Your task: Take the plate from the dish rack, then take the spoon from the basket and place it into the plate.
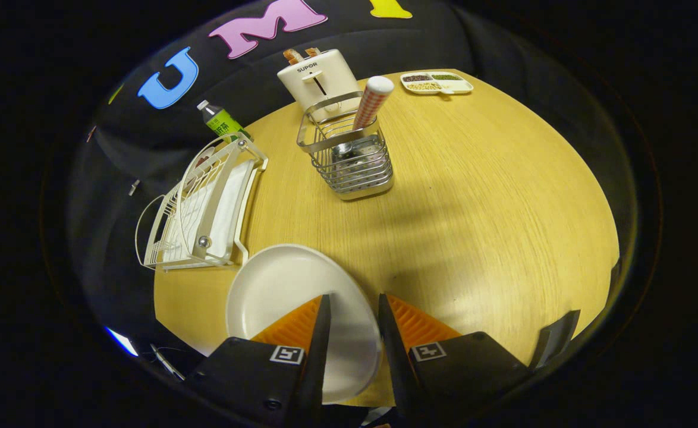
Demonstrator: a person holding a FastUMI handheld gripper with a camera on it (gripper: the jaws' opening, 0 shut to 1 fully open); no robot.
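Light falls from above on my table (474, 196), warm and quite even. The basket (349, 157) throws a soft shadow toward me. Fisheye bends the edges strongly; the far side stays dim. My gripper (354, 303) fingers, parted, look sharp.

spoon (368, 107) bowl hidden in basket (349, 160) — plate (289, 297) part-covered by jaws

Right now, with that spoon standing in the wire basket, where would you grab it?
By the checked handle, which leans out above the basket rim; the bowl sits down inside the wires. I'd come from above, probably. The gripper is open over the plate.
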